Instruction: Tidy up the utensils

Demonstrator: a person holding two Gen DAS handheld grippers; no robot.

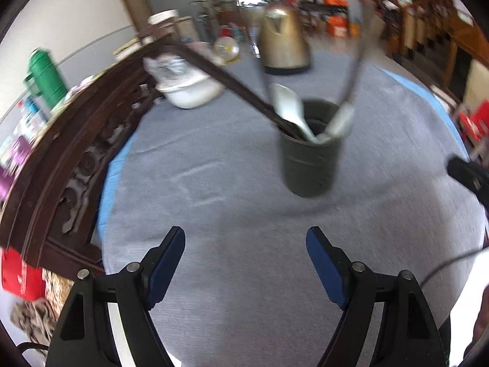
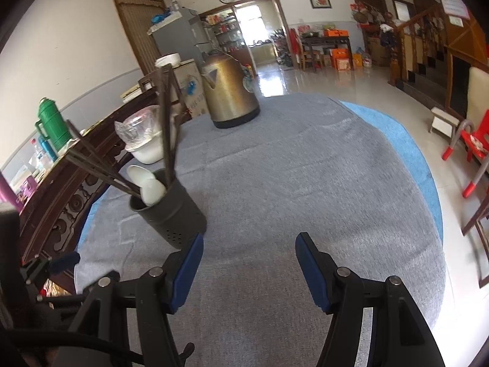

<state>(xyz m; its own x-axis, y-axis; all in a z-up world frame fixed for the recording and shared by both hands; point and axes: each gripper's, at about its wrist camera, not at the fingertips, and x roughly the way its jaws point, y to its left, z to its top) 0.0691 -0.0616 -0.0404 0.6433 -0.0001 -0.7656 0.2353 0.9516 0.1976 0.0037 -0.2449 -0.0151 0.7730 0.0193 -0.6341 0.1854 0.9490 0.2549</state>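
Note:
A dark grey utensil holder [image 1: 310,162] stands on the grey cloth-covered round table [image 1: 229,183]. It holds dark chopsticks [image 1: 232,82] leaning left and white spoons [image 1: 287,110]. In the right wrist view the holder [image 2: 171,214] sits at the left, with chopsticks [image 2: 166,116] and white spoons [image 2: 149,186] in it. My left gripper [image 1: 246,244] is open and empty, above the table in front of the holder. My right gripper [image 2: 249,249] is open and empty, just right of the holder. The left gripper shows blurred at the lower left of the right wrist view [image 2: 45,269].
A brass-coloured kettle [image 2: 229,91] stands at the table's far side. A white bowl with plastic wrap [image 2: 143,143] sits at the far left. A carved dark wooden bench [image 2: 61,189] borders the table's left. A green thermos [image 2: 52,125] stands beyond it. Red chairs [image 2: 470,143] stand at the right.

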